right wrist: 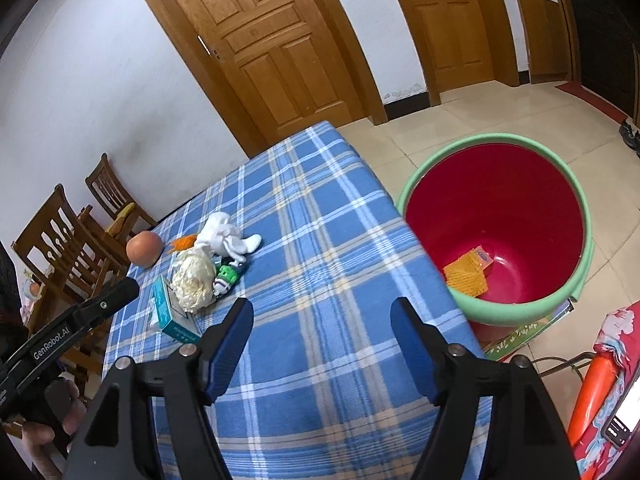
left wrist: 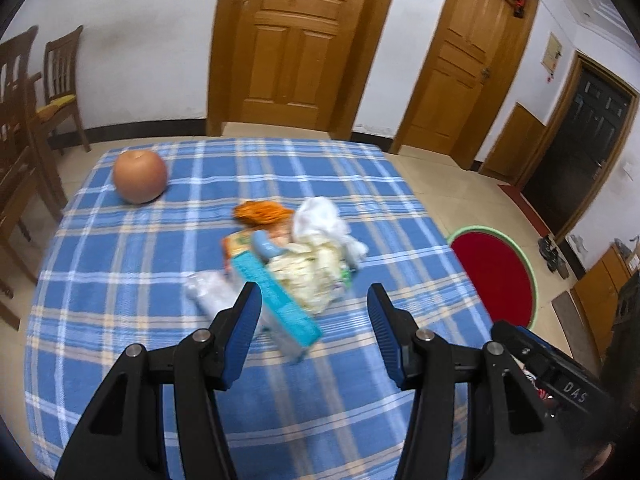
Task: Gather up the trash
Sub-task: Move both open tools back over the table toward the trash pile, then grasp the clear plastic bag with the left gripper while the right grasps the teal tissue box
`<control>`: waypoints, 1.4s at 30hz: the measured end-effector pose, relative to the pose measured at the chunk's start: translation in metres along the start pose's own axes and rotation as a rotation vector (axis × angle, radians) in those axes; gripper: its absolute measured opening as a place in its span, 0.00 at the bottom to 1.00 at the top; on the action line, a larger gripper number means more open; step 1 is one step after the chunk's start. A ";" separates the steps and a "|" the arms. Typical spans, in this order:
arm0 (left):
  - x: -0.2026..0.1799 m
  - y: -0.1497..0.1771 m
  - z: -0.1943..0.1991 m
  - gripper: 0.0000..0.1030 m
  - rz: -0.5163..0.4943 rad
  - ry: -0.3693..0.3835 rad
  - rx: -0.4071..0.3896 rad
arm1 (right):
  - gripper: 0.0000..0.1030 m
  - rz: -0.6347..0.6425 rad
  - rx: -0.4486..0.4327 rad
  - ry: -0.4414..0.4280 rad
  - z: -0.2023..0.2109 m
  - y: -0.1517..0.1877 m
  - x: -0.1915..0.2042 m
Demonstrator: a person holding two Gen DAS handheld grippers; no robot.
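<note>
A pile of trash lies on the blue plaid tablecloth (left wrist: 120, 272): a teal box (left wrist: 276, 300), crumpled yellowish paper (left wrist: 312, 272), a white tissue (left wrist: 320, 216), an orange wrapper (left wrist: 264, 212) and clear plastic (left wrist: 212, 292). My left gripper (left wrist: 314, 312) is open just before the pile, empty. My right gripper (right wrist: 322, 320) is open and empty over the table's right part, the pile (right wrist: 196, 280) to its far left. A red bucket with a green rim (right wrist: 496, 224) stands on the floor right of the table, with an orange wrapper (right wrist: 468, 272) inside.
An apple-like round fruit (left wrist: 140, 176) sits at the table's far left corner. Wooden chairs (left wrist: 60, 84) stand left of the table. Wooden doors (left wrist: 296, 40) line the wall behind. The bucket shows in the left wrist view (left wrist: 496, 272) too.
</note>
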State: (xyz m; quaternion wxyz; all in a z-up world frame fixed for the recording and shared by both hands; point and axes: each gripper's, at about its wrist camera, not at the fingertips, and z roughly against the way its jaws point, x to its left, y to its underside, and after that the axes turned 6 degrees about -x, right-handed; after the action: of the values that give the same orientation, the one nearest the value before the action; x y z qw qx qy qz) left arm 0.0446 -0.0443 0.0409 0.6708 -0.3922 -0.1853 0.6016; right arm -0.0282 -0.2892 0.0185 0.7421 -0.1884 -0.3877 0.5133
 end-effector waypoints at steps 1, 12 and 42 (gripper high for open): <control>0.004 0.001 0.000 0.54 0.005 -0.005 0.002 | 0.72 0.003 0.002 -0.001 -0.001 0.001 0.002; 0.047 0.013 -0.020 0.54 0.079 -0.069 0.039 | 0.75 0.049 0.029 -0.015 -0.012 0.009 0.026; 0.072 0.024 -0.057 0.30 0.151 -0.033 0.108 | 0.76 0.065 0.051 -0.045 -0.026 0.017 0.042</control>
State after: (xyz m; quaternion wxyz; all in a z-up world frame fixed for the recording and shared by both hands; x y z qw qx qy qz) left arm 0.0846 0.0062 -0.0286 0.6407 -0.3581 -0.1334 0.6659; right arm -0.0112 -0.2410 0.0063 0.7207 -0.1703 -0.3846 0.5510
